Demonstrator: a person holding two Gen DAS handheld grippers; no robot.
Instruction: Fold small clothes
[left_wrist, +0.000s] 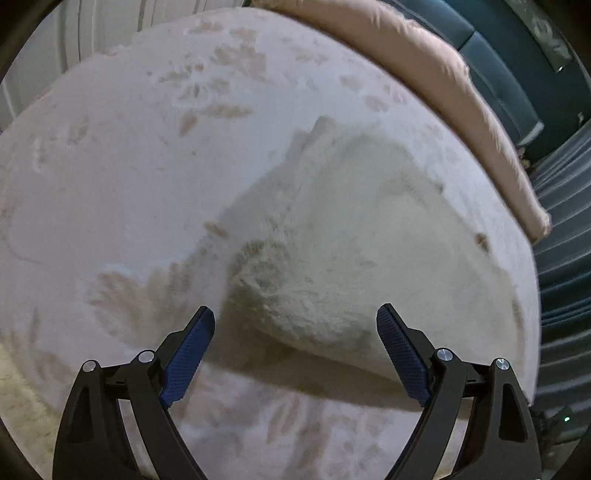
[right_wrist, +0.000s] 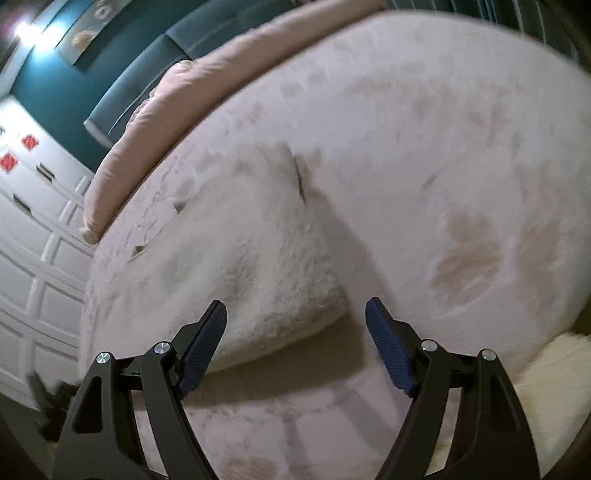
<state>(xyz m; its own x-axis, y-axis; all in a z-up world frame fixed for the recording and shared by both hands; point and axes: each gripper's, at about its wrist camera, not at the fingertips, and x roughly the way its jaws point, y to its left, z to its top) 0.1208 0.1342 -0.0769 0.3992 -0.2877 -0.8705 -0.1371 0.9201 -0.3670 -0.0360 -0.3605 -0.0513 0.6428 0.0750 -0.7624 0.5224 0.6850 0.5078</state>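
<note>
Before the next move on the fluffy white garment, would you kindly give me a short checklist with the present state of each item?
1. Left tool open, nothing between its blue pads: ok.
2. Right tool open and empty: ok.
3. Fluffy white garment lying on the pale pink plush bed cover, not held: ok.
4. Garment's near edge in front of both tools and unobstructed: ok.
5. Garment lying flat and smooth: not ok; it looks bunched, with its near edge raised.
6. Which parts are sleeves or hem: cannot tell; the pictures are blurred.
</note>
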